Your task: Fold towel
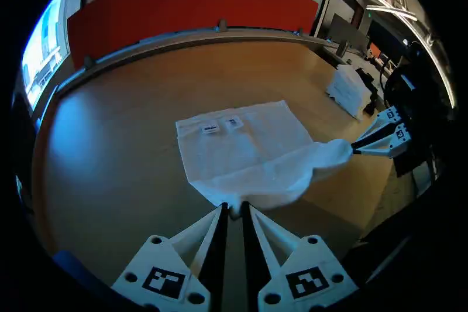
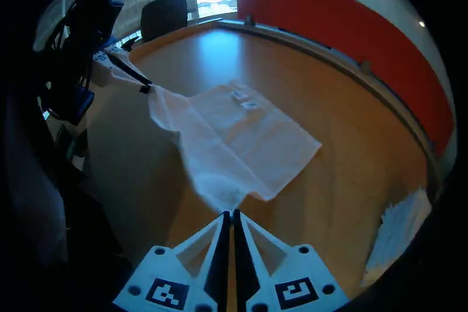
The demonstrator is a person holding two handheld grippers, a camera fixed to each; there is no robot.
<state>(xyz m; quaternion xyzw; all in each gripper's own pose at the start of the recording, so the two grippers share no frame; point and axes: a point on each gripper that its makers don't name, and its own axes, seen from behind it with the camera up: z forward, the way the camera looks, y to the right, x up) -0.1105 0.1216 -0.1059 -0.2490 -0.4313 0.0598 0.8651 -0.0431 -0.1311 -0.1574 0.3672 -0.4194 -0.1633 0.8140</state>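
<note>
White cloth towel [image 1: 245,148] lies near the middle of the light brown wooden table [image 1: 117,136], its far edge with two small tags flat on the surface and pointing toward the table's far edge, below the red partition panel [image 1: 193,2]. In the left gripper view, your left gripper [image 1: 234,209] has its fingers pressed together on one near corner, lifting it off the surface. Your right gripper [image 1: 354,147] pinches the other near corner over by the table's right edge, and the cloth sags between the two. A stack of folded white cloths [image 1: 348,89] sits toward the far right corner.

In the right gripper view, your right gripper [image 2: 230,215] is closed on its corner of the towel [image 2: 234,136], and your left gripper [image 2: 143,85] holds the opposite one up.

You look to be at the start of a fold: both corners are gripped and raised, but the near edge has not yet been laid over the far edge, and any further folds remain.
</note>
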